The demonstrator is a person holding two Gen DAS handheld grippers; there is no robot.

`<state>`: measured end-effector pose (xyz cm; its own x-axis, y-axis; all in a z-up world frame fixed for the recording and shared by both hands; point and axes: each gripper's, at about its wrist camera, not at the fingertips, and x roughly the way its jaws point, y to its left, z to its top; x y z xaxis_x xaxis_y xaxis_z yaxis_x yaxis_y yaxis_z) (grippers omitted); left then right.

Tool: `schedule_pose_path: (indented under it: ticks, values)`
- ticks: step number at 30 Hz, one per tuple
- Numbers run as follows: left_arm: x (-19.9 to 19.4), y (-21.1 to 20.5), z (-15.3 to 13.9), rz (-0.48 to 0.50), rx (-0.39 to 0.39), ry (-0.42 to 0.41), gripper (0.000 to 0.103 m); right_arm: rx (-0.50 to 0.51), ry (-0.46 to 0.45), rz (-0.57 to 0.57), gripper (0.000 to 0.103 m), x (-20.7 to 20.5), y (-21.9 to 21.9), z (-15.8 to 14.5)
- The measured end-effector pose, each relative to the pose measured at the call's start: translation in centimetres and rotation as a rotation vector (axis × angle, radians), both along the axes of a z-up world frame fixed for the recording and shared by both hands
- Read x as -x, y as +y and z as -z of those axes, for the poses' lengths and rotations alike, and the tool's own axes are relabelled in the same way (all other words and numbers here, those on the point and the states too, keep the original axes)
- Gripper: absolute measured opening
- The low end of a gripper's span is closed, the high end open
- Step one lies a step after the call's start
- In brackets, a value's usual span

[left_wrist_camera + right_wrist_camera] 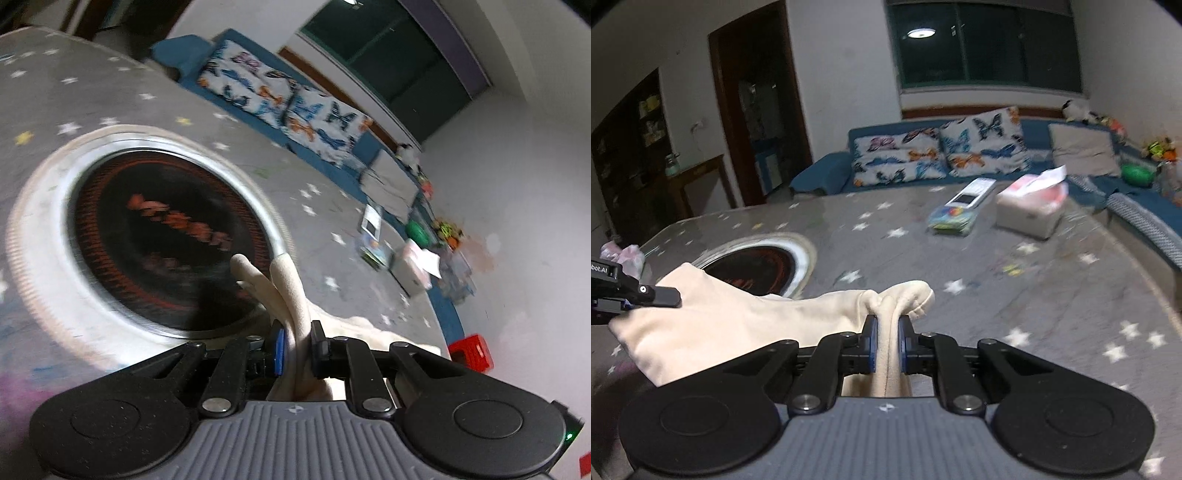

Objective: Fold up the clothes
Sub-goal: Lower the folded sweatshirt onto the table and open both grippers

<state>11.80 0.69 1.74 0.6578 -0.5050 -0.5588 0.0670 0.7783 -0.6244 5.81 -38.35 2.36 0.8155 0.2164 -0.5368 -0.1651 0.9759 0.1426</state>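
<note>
Over the grey star-patterned tablecloth, a cream garment hung stretched between the two grippers, lifted above the surface. The left gripper was clamped on a bunched edge of the cloth, folds of it standing up between its pads. The right gripper was likewise closed on a gathered edge, a rounded lump of fabric poking out past its fingers.

Both grips looked to be on thick wads rather than a flat hem, so, as a judgement, a layer could have slipped free under tension and let one corner drop, spoiling the fold. Uneven pulling might also have skewed the edges, since the cloth sagged in a loose sheet between the hands instead of lying taut.

Just below the hanging fabric sat a round black cooktop with a pale ring around it; the garment could have dragged across it when laid down. Farther along the table lay a tissue box, a remote and a small colourful packet, well apart from the cloth but possibly in the way of a wide spread
</note>
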Motion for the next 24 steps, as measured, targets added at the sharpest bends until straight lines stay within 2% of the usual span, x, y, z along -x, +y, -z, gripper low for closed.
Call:
schedule_pose_path:
  ticks: [13, 19, 24]
  values:
    - [-2.9, -12.8, -1.4, 0.227, -0.005, -0.053, 0.014, 0.124, -0.066, 0.216, 0.010, 1.8, -9.1, -3.6]
    - [-3.5, -17.3, -0.3, 0.288, -0.042, -0.045, 0.014, 0.163, -0.036, 0.288, 0.010, 1.7, -12.5, -3.0]
    - [-3.3, -19.0, 0.8, 0.322, -0.077, -0.031, 0.014, 0.177, -0.009, 0.314, 0.010, 1.8, -13.6, -1.7]
